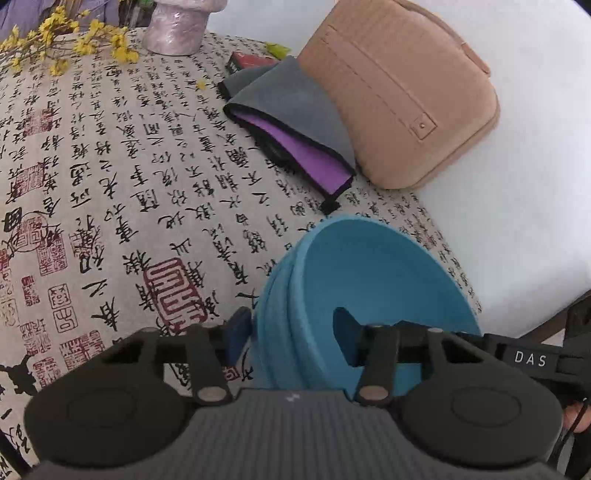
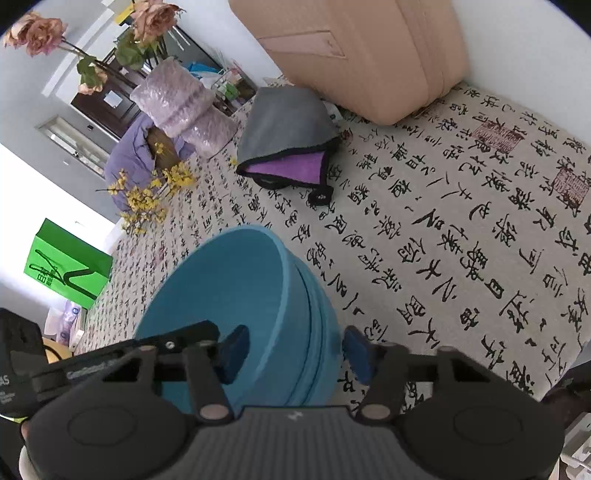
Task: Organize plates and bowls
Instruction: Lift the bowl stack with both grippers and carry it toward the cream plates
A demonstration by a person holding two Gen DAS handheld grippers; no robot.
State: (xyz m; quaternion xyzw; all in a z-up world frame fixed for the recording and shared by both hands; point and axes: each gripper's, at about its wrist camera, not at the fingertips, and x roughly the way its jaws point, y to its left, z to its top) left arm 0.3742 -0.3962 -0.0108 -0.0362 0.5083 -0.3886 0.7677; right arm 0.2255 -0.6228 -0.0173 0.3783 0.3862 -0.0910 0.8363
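Left wrist view: a stack of blue bowls (image 1: 369, 295) is seen on the desk (image 1: 110, 184), close to its edge.
Left gripper (image 1: 291, 339): its jaws straddle the stack's wall, one blue pad (image 1: 238, 332) outside and one inside the top bowl; whether the pads press the wall cannot be told.
Desk cover: a cloth printed with black calligraphy and red seals is spread over the desk.
Beyond the bowls: a folded grey and purple cloth (image 1: 295, 125) lies against a tan bag (image 1: 399, 96).
Far edge: a pale purple vase (image 1: 177, 26) and yellow flower sprigs (image 1: 66, 40) are seen.

Right wrist view: the same blue bowls (image 2: 229, 295) are shown, nested one in another.
Right gripper (image 2: 291, 350): one pad (image 2: 232, 350) is inside the top bowl and the other outside; a gap is visible beside the outer pad, so the jaws are parted around the wall.
Behind: the grey and purple cloth (image 2: 288, 140), tan bag (image 2: 369, 55), vase (image 2: 181, 107) and a green bag (image 2: 66, 262) beyond the desk (image 2: 443, 240) are seen.
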